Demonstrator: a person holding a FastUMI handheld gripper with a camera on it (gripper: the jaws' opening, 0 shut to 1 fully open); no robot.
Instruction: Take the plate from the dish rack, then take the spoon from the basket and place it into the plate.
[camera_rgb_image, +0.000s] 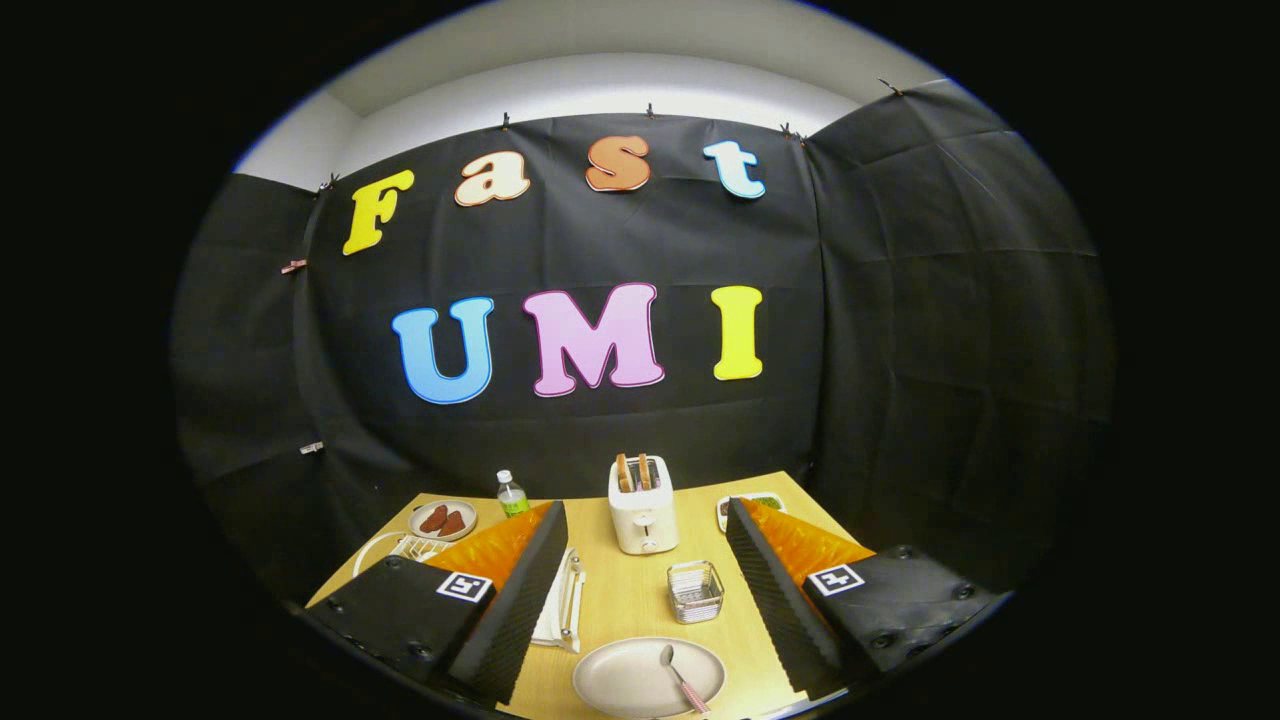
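Note:
A beige oval plate (630, 678) lies on the wooden table (630, 590) between my two fingers, close in. A spoon (680, 678) with a pinkish handle rests in the plate, its bowl toward the plate's middle. Beyond the plate stands a small wire basket (695, 590); I see nothing in it. The white dish rack (565, 600) sits to the left, mostly hidden behind my left finger. My gripper (640, 660) is open, fingers spread wide and raised above the table, holding nothing.
A white toaster (642, 505) with two slices of toast stands mid-table beyond the basket. A plate of brown food (443, 520) and a small bottle (511, 494) sit at the far left. Another dish (750, 503) sits far right, partly behind my right finger.

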